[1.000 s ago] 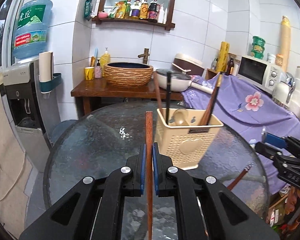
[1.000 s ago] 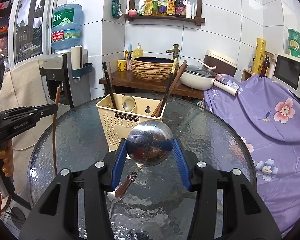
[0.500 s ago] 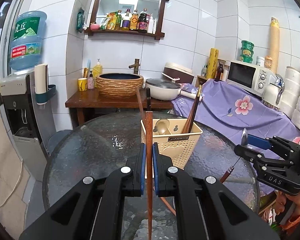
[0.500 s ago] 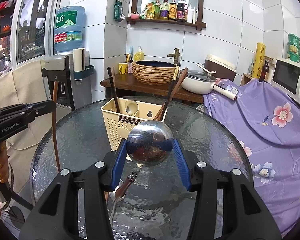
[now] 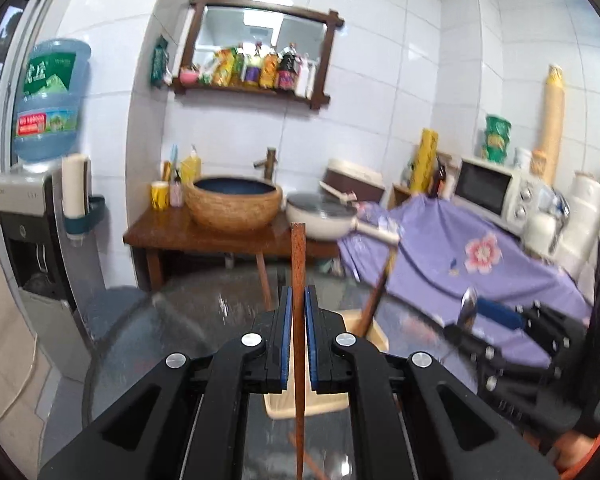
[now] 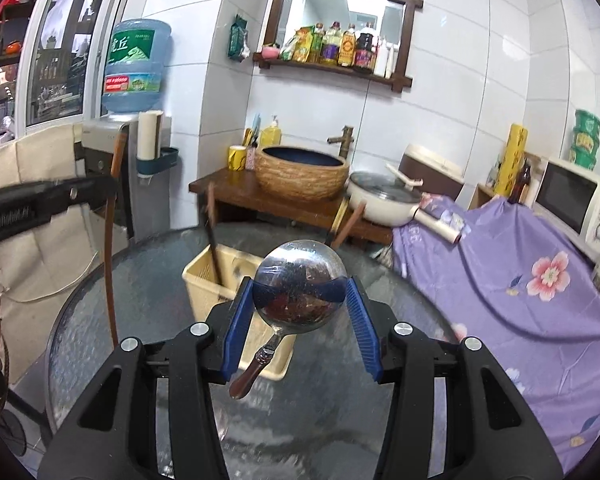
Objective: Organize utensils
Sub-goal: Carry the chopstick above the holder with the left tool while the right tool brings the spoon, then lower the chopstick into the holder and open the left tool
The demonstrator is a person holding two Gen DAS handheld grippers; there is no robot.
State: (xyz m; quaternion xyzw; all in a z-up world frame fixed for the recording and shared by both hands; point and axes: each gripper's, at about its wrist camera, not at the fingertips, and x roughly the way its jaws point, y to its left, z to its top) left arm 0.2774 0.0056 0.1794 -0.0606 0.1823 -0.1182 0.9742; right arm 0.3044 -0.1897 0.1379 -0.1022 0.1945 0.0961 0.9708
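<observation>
Chopstick and ladle held aloft above the utensil basket.
Wooden chopstick (image 5: pixel 299 280), light, stiff, stands upright, pinched mid-shaft by left gripper (image 5: pixel 299 308). Steel ladle (image 6: pixel 300 286), heavier, slick, is clamped across its bowl by right gripper (image 6: pixel 300 300); slippage likely. Basket (image 6: pixel 204 280) sits on glass table (image 6: pixel 412 320) below.

- On my left, the left hand-held gripper (image 5: pixel 299 336) clamps an upright chopstick (image 5: pixel 299 264), above the bench (image 6: pixel 380 380).
- On my right, the right hand-held gripper (image 6: pixel 300 300) grips a ladle (image 6: pixel 300 286) by its bowl, handle hanging down.
- I see the utensil basket (image 6: pixel 204 284) on the bench, behind the ladle, with sticks standing in it.
- Behind the bench stands a side table (image 6: pixel 228 188) carrying a basin (image 6: pixel 300 172) and, to its right, a pan (image 6: pixel 380 196).
- A water dispenser (image 6: pixel 100 148) stands far left.
</observation>
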